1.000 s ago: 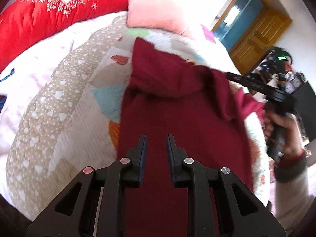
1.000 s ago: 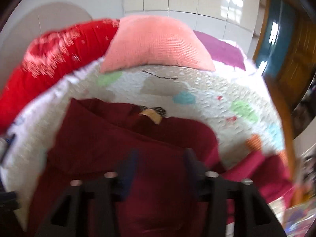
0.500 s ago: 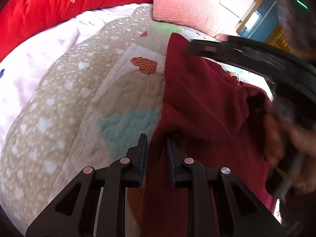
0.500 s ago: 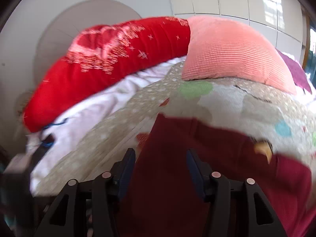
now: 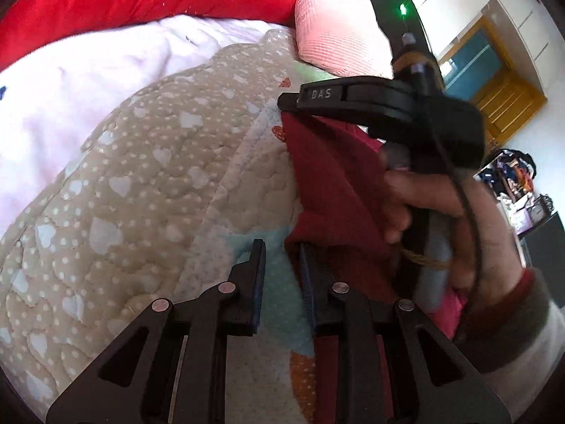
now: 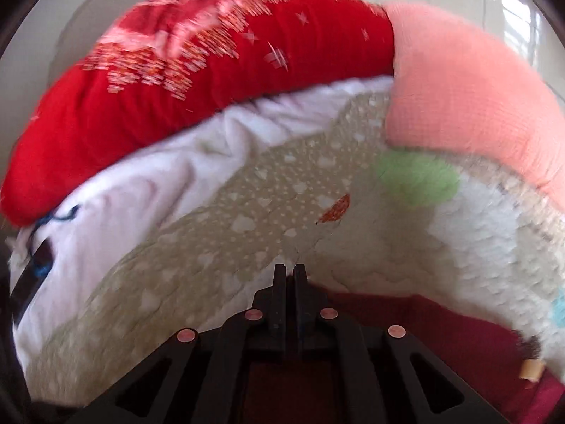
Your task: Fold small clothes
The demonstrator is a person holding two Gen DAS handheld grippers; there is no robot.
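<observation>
A dark red garment [image 5: 332, 183] lies on the quilted bed cover [image 5: 159, 183]. My left gripper [image 5: 280, 247] is open, its right finger [image 5: 307, 275] touching the garment's left edge, with quilt showing between the fingers. My right gripper [image 5: 287, 100] shows in the left wrist view, held by a hand [image 5: 434, 198], its tip at the garment's far left corner. In the right wrist view my right gripper [image 6: 289, 272] is shut on that corner, with the dark red garment [image 6: 441, 346] trailing below and to the right, a tan label [image 6: 531, 369] on it.
A red pillow [image 6: 176, 81] and a pink pillow [image 6: 476, 106] lie at the head of the bed. A white sheet [image 5: 70, 88] lies left of the quilt. A wooden door [image 5: 505, 102] and cluttered furniture [image 5: 519, 183] stand at the right.
My right gripper has swung left across the garment to its far left corner and closed there. My left gripper has moved left to the garment's left edge and stayed open.
</observation>
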